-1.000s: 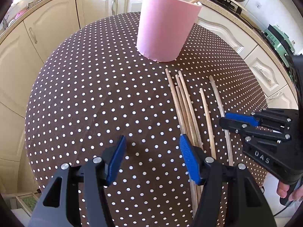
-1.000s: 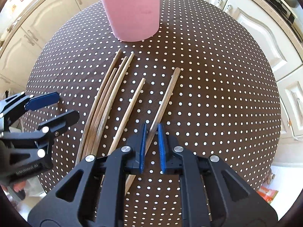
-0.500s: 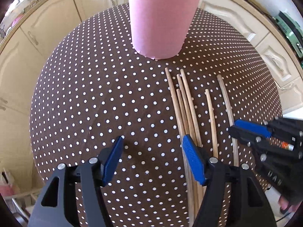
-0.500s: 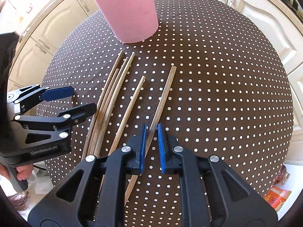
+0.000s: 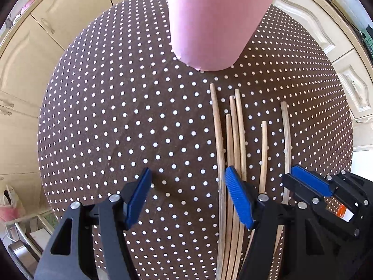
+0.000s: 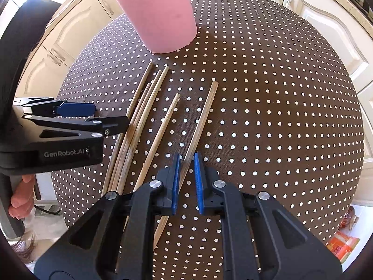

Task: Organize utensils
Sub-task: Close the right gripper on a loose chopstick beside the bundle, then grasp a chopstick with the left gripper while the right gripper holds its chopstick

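Cream kitchen cabinets ringing a round table under a brown, white-dotted cloth. Near its far side, a pink holder, standing upright. In front of the holder, six wooden chopsticks flat on the cloth: a bundle of four lying close together, a lone chopstick just beside them, and an outer chopstick set apart.

Left gripper pointing down over the cloth beside the bundle, jaws spread wide with nothing between them, one blue pad just above the bundle. Right gripper nearly closed, pads straddling the outer chopstick with a sliver of gap visible on each side; no firm pinch to be made out.

By the look of it, early in the sorting: six pieces yet to be stood in the holder, none lifted.

Holder's mouth cut off at the frame edge, contents unseen apart from a hint of a stick end at the rim. Near ends of the chopsticks hidden beneath the gripper bodies.
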Demonstrator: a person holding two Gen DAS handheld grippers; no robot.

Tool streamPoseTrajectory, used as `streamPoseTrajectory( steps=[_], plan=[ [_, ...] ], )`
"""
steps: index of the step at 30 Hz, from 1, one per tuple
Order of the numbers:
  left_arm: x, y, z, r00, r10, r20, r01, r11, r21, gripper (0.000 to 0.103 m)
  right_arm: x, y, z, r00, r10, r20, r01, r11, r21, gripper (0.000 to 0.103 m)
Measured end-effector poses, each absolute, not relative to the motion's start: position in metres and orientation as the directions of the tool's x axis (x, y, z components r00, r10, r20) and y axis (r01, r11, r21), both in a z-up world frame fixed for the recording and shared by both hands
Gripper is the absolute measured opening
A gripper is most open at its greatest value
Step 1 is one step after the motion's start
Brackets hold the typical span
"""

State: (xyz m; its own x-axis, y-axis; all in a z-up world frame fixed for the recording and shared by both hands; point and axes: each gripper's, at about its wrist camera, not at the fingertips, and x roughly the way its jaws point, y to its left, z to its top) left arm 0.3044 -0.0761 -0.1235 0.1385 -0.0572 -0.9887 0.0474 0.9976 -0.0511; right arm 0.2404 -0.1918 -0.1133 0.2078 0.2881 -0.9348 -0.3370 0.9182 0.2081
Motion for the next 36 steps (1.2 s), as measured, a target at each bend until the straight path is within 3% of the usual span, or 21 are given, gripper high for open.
streamPoseTrajectory(
  steps=[7,9,11,13,14,15,20,36],
  plan=[
    [0.306,-0.087,-0.126,0.164,-0.005,-0.986,0.073,0.997,0.007,0.054,0.240,-0.198,-0.114,0.210,0.286,-0.935,-0.352,0.914,0.201,0.013],
    [0.308,-0.085,-0.125,0.154,-0.003,-0.988,0.081,0.997,0.010,0.042,0.239,-0.197,-0.114,0.212,0.285,-0.935,-0.356,0.913,0.198,0.013],
    [0.307,-0.083,-0.124,0.157,0.012,-0.987,0.098,0.995,0.028,0.039,0.237,-0.196,-0.114,0.222,0.282,-0.933,-0.374,0.909,0.186,0.012],
    [0.308,-0.086,-0.122,0.168,0.027,-0.985,0.128,0.991,0.049,0.031,0.236,-0.196,-0.114,0.225,0.286,-0.931,-0.371,0.909,0.190,0.011],
    [0.301,-0.086,-0.123,0.168,0.032,-0.985,0.143,0.988,0.056,0.016,0.236,-0.196,-0.113,0.224,0.287,-0.931,-0.370,0.909,0.191,0.011],
    [0.296,-0.088,-0.124,0.163,0.037,-0.986,0.159,0.985,0.064,0.010,0.235,-0.196,-0.113,0.226,0.287,-0.931,-0.371,0.909,0.190,0.011],
    [0.291,-0.097,-0.125,0.169,0.045,-0.985,0.232,0.969,0.084,0.007,0.223,-0.186,-0.112,0.271,0.251,-0.929,-0.427,0.897,0.118,0.012],
    [0.252,-0.065,-0.126,0.169,0.013,-0.985,0.249,0.967,0.056,0.010,0.209,-0.190,-0.110,0.199,0.246,-0.949,-0.391,0.908,0.154,0.013]
  ],
)
